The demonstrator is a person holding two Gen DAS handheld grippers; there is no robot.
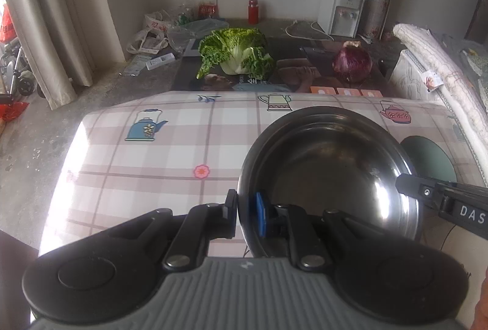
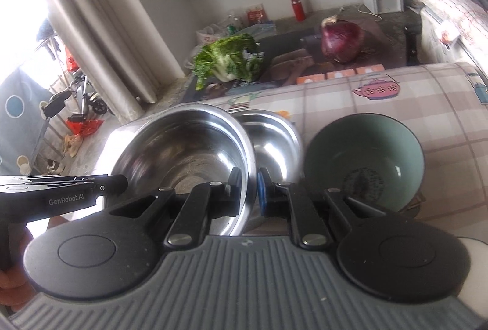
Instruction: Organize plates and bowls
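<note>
A large steel bowl [image 1: 329,165] [image 2: 183,153] is held above the checked tablecloth [image 1: 152,165]. My left gripper [image 1: 243,209] is shut on its left rim. My right gripper [image 2: 250,189] is shut on its right rim; its tip shows in the left wrist view [image 1: 408,182]. A smaller steel bowl [image 2: 270,140] sits just behind it. A green ceramic bowl [image 2: 366,159] stands to the right, and its edge shows in the left wrist view [image 1: 433,159].
Past the table's far edge lie a green cabbage [image 1: 238,53], a purple cabbage [image 1: 352,61], a red bottle [image 1: 253,12] and a water dispenser [image 1: 341,12]. A curtain [image 1: 52,24] hangs at left. Folded bedding [image 1: 439,67] is at right.
</note>
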